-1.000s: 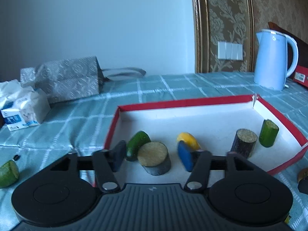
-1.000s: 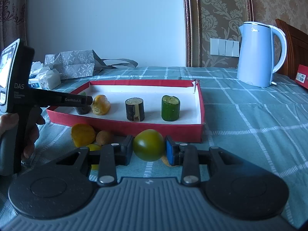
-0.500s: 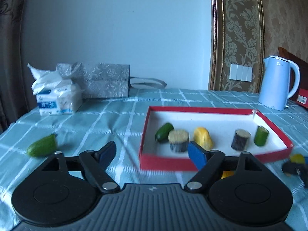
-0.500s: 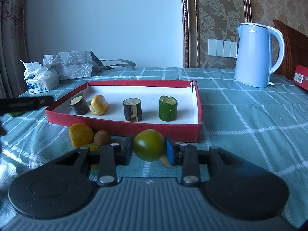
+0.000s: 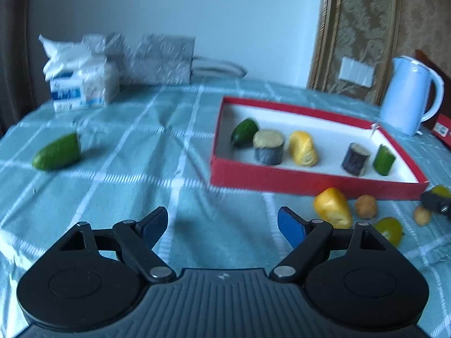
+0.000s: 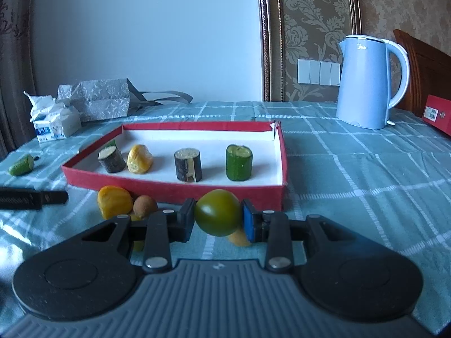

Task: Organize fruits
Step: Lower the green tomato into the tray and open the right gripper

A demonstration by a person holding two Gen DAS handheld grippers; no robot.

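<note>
A red tray [image 6: 169,186] [image 5: 296,178] with a white floor holds several pieces: two dark cylinders [image 6: 188,164], a yellow piece [image 6: 139,159], a green cylinder [image 6: 239,162] and a green piece [image 5: 244,132]. My right gripper [image 6: 218,219] is shut on a round green fruit [image 6: 218,216] just in front of the tray. A yellow fruit [image 6: 114,200] and a small brown one [image 6: 144,205] lie left of it. My left gripper [image 5: 222,226] is open and empty over the cloth, left of the tray. A green cucumber piece [image 5: 57,152] lies far left.
A blue kettle [image 6: 366,84] stands at the back right beside a red box [image 6: 438,114]. A tissue pack [image 5: 81,87] and a grey bag [image 5: 160,59] are at the back left. The table has a teal checked cloth [image 6: 366,174].
My left gripper has pulled back out of the tray and moved left, open and empty. My right gripper stays shut on the green fruit, hardly moved.
</note>
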